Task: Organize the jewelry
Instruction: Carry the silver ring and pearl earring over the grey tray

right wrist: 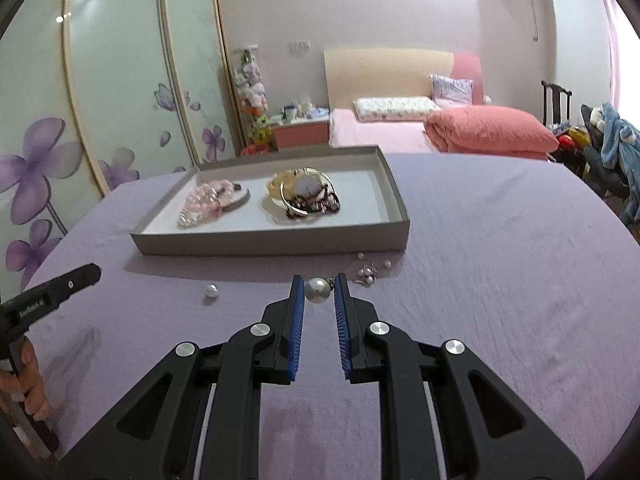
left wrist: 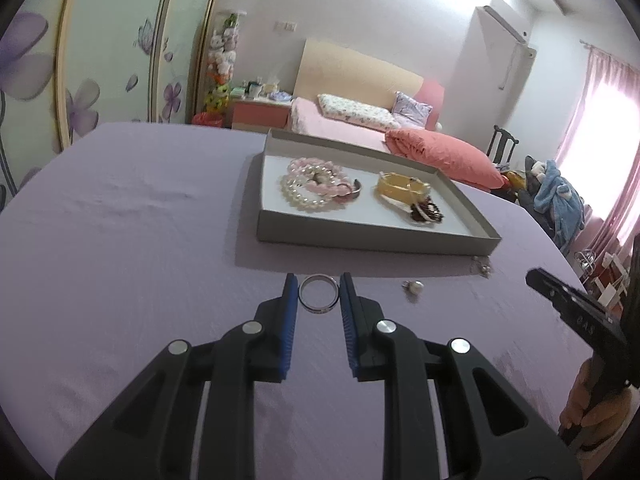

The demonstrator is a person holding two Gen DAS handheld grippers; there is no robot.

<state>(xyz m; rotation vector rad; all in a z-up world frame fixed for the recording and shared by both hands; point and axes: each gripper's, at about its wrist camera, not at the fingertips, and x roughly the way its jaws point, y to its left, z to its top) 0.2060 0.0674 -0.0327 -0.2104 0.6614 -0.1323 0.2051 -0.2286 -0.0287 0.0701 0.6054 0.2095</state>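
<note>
In the left wrist view, my left gripper (left wrist: 319,283) is shut on a silver ring (left wrist: 316,309), which sits upright-facing between the blue pads just above the purple cloth. In the right wrist view, my right gripper (right wrist: 319,282) is shut on a large pearl earring (right wrist: 317,290). Behind both stands a grey tray (left wrist: 360,242) (right wrist: 272,246). It holds pink and white pearl bracelets (left wrist: 310,184) (right wrist: 202,204) on the left. A yellow bangle (left wrist: 400,190) (right wrist: 280,188) and dark beads (left wrist: 430,213) lie on its right.
On the cloth in front of the tray lie a loose pearl piece (left wrist: 414,286) (right wrist: 211,290) and a small cluster of jewelry (left wrist: 482,267) (right wrist: 367,274). A bed with a pink quilt (right wrist: 492,128) and wardrobe doors stand beyond the table.
</note>
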